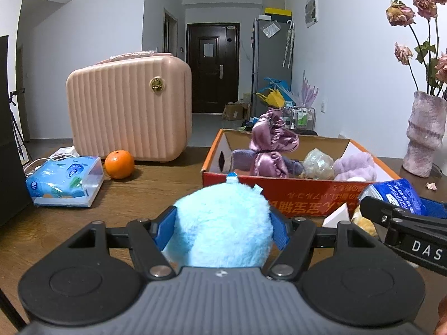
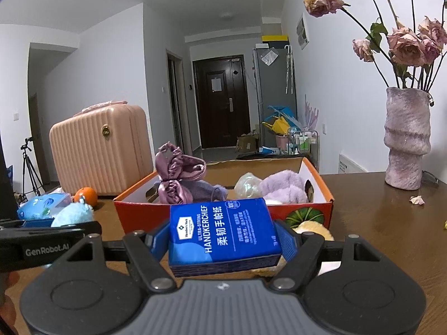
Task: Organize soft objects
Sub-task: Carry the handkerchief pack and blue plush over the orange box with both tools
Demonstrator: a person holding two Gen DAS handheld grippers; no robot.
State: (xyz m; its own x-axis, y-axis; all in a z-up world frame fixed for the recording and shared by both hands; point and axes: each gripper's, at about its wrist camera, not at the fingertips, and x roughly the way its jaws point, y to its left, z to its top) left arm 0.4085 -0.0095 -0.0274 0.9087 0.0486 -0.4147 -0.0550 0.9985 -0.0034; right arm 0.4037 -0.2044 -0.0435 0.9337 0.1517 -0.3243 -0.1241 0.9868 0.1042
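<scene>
Blue plush toy (image 1: 223,223) clamped in left gripper (image 1: 223,224), tissue pack (image 2: 220,233) clamped in right gripper (image 2: 222,240), both near the box (image 2: 145,215), already part-filled; tissue bag (image 1: 62,181) far left remaining.

plush toy (image 1: 223,223) pale blue, fluffy. handkerchief pack (image 2: 223,231) deep blue, white lettering. box (image 1: 279,187) orange-red outside, white inside. satin scrunchie (image 1: 272,145) mauve. case (image 1: 128,109) pink, ribbed, gold clasp. orange (image 1: 119,164) bright orange. vase (image 2: 406,139) mottled lilac. table (image 1: 139,195) dark brown wood.
</scene>
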